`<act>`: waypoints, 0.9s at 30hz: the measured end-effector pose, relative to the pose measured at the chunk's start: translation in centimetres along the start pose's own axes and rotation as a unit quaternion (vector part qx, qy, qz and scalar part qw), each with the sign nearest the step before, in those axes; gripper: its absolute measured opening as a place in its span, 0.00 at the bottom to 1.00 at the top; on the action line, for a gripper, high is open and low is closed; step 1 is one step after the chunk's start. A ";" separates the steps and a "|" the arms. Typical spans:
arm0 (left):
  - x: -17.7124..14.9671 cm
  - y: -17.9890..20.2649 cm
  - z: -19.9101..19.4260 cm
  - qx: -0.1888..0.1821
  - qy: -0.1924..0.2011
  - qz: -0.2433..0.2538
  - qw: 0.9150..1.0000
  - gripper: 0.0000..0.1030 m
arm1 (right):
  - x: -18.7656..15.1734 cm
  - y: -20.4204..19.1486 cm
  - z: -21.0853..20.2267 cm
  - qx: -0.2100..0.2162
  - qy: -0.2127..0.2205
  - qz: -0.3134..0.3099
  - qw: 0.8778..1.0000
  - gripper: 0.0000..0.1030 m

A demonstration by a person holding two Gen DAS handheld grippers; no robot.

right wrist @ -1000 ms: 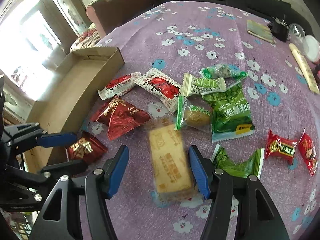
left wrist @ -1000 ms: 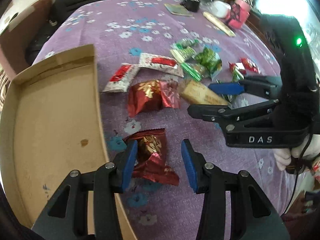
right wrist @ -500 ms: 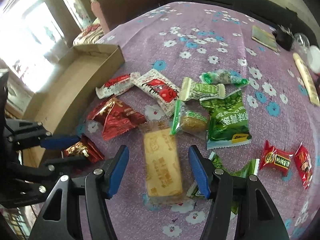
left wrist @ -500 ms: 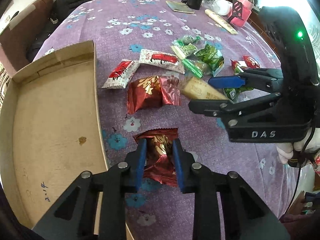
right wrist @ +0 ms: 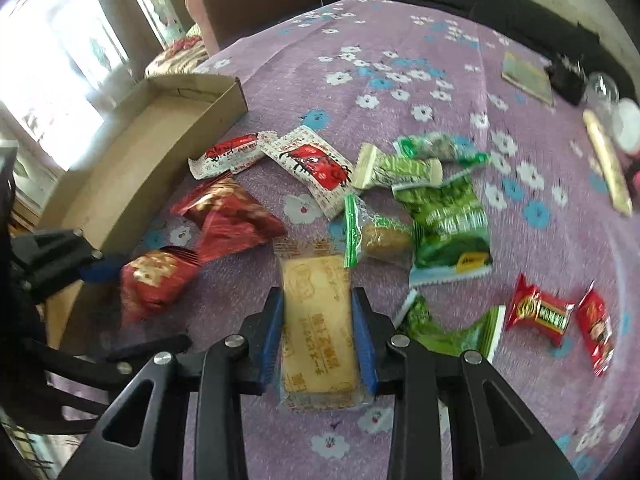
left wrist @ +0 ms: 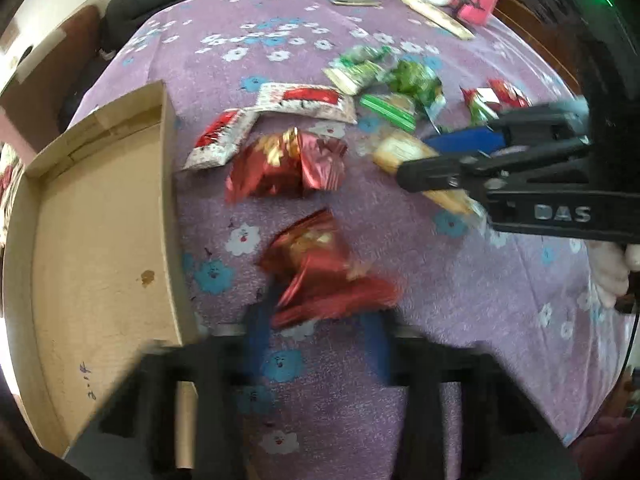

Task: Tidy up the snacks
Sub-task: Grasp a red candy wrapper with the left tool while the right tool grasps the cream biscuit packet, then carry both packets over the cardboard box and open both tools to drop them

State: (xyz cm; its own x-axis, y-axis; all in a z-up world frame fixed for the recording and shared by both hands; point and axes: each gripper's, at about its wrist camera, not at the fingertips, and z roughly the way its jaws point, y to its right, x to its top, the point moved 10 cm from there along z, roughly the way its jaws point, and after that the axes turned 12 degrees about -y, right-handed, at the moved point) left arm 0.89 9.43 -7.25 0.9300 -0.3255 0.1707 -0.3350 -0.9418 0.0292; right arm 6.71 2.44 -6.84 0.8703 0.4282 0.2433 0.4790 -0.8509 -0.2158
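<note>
1. Currently, a tan biscuit packet point(right wrist: 318, 322) is clamped between the blue pads point(right wrist: 273, 338) of the right gripper point(right wrist: 318, 334), both pads pressed against its long sides.
2. A red foil snack point(left wrist: 320, 268) is seen just ahead of the left gripper point(left wrist: 316, 344); that view is badly blurred, so whether the fingers are closed on it cannot be told.
3. From the right wrist view, the same red foil snack point(right wrist: 154, 280) is seen against the left gripper's blue pad point(right wrist: 100, 272), beside the cardboard box point(right wrist: 132, 184).
4. A second red foil packet point(right wrist: 228, 216) is laid on the purple flowered tablecloth point(right wrist: 400, 60), near two red-and-white packets point(right wrist: 316, 164).
5. Green packets point(right wrist: 448, 216) are gathered further right, and two small red packets point(right wrist: 560, 316) are set well apart from the box.
</note>
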 end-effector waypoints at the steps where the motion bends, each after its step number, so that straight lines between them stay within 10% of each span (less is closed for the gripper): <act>1: 0.0 -0.1 -0.1 -0.018 -0.001 -0.012 1.000 0.14 | -0.1 0.2 -0.3 0.017 0.005 0.008 1.000 0.32; 12: -0.3 0.0 -1.9 -0.063 0.030 -0.058 0.996 0.10 | -0.2 -0.3 0.1 -0.001 0.001 -0.017 1.000 0.38; 18: 0.3 -0.5 -1.7 -0.038 0.029 -0.047 0.998 0.40 | -0.3 -1.3 0.6 -0.050 0.004 -0.041 0.998 0.39; 24: 1.4 0.2 0.1 0.001 0.010 -0.031 0.999 0.46 | -1.4 -0.5 0.0 -0.038 0.005 -0.018 0.999 0.31; 26: 1.5 0.1 0.5 0.005 0.006 -0.038 0.999 0.38 | -2.0 -0.2 -0.4 -0.019 0.006 -0.001 1.000 0.31; 27: 1.5 -0.2 0.4 0.013 0.008 -0.044 0.999 0.11 | -2.3 0.0 -0.6 -0.012 0.006 0.007 1.000 0.31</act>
State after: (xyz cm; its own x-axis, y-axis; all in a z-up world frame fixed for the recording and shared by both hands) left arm 2.47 9.11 -7.41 0.9529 -0.2404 0.1851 -0.2479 -0.9686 0.0185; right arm 4.60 1.30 -6.87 0.8755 0.4122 0.2521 0.4635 -0.8640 -0.1968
